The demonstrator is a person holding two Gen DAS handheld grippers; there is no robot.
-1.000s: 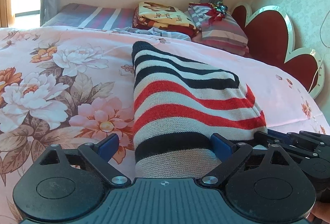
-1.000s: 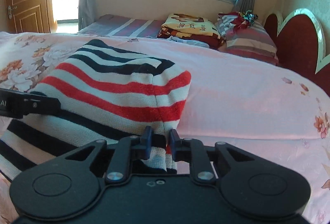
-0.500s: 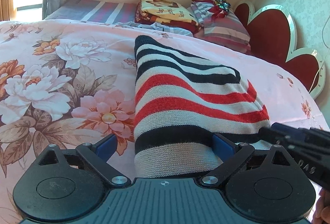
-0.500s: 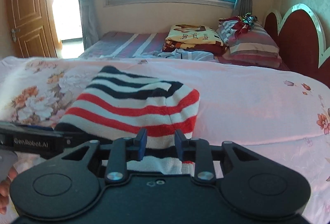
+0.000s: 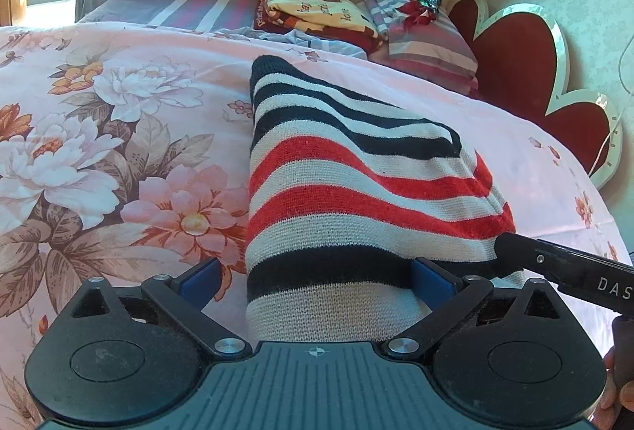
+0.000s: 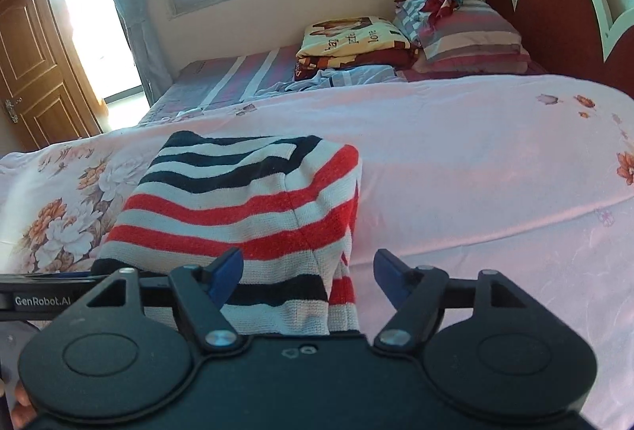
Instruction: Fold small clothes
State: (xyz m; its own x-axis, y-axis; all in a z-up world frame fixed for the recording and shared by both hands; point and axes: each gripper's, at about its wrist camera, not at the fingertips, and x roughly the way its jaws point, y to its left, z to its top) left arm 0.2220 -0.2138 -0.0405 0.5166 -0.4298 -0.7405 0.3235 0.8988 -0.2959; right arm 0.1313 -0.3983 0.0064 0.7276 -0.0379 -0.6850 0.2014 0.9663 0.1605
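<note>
With the right gripper [image 6: 307,273] just spread open and the left gripper [image 5: 315,277] also unclenched around the striped knit sweater [image 6: 245,216], its fold near the bed's front edge [image 6: 515,240] may spring loose.

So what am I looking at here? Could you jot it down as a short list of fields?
place: bed with a pink floral sheet
garment: folded striped knit sweater, red, black and white, lying on the sheet
left gripper: fingers wide apart, sweater's near end between them
right gripper: fingers have just been opening, sweater's edge loose between them
background: folded blanket, striped pillow, headboard
</note>
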